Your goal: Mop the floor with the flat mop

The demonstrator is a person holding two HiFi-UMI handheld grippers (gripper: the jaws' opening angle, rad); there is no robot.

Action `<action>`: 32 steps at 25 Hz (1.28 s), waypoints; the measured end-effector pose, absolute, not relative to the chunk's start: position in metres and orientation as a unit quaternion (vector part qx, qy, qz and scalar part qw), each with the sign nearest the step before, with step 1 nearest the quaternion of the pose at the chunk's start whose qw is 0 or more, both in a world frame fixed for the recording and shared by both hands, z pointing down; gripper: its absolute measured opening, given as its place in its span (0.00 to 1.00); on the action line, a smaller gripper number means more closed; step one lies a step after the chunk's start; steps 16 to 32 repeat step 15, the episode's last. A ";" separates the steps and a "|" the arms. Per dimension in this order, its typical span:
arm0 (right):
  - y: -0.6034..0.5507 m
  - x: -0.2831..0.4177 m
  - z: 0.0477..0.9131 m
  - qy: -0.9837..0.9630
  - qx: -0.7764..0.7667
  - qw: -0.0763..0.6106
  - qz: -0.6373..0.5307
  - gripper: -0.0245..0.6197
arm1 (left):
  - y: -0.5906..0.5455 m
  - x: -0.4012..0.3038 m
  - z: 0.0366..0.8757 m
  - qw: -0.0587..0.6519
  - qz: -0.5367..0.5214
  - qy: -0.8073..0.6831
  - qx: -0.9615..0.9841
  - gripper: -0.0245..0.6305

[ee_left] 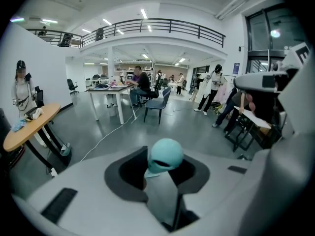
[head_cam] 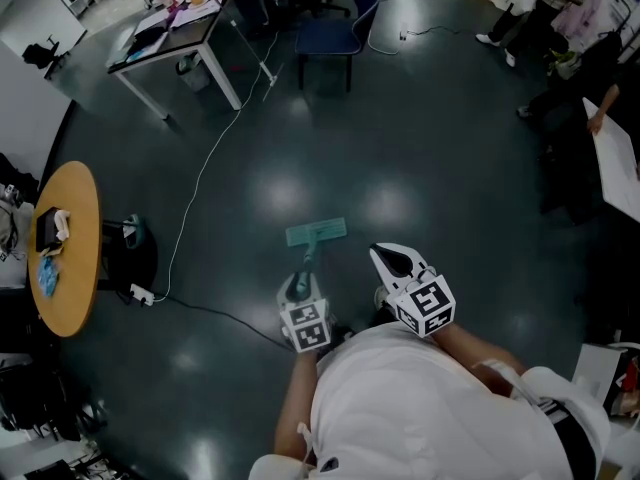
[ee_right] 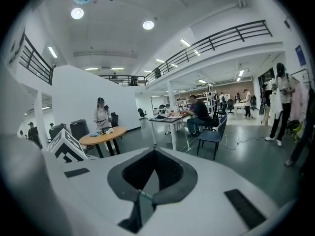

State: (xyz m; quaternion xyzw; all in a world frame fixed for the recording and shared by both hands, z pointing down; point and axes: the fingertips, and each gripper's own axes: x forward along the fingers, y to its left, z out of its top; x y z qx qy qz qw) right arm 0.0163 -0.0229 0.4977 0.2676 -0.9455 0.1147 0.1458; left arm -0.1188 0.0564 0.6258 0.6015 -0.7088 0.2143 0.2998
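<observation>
The flat mop's teal head (head_cam: 316, 232) lies flat on the dark floor just ahead of me. Its handle (head_cam: 306, 263) runs back from the head to my left gripper (head_cam: 299, 290), which is shut on it. In the left gripper view the handle's rounded teal end (ee_left: 166, 155) pokes up between the dark pads of the left gripper (ee_left: 165, 170). My right gripper (head_cam: 386, 257) is held to the right of the handle, apart from it. Its jaws meet, shut on nothing, in the right gripper view (ee_right: 154, 154).
A round wooden table (head_cam: 66, 253) stands at the left, with a power strip (head_cam: 141, 294) and a white cable (head_cam: 205, 173) on the floor beside it. A desk (head_cam: 172, 36) and a blue chair (head_cam: 336, 34) are farther ahead. People and a white board (head_cam: 615, 158) are at the right.
</observation>
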 end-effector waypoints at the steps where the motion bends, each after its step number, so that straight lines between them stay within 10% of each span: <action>1: -0.023 0.017 0.498 -0.945 0.268 0.146 0.115 0.06 | 0.056 -0.118 0.626 0.300 0.213 -0.709 0.601 0.21; 32: -0.018 0.019 0.502 -0.944 0.270 0.150 0.113 0.06 | 0.061 -0.119 0.628 0.301 0.211 -0.712 0.598 0.21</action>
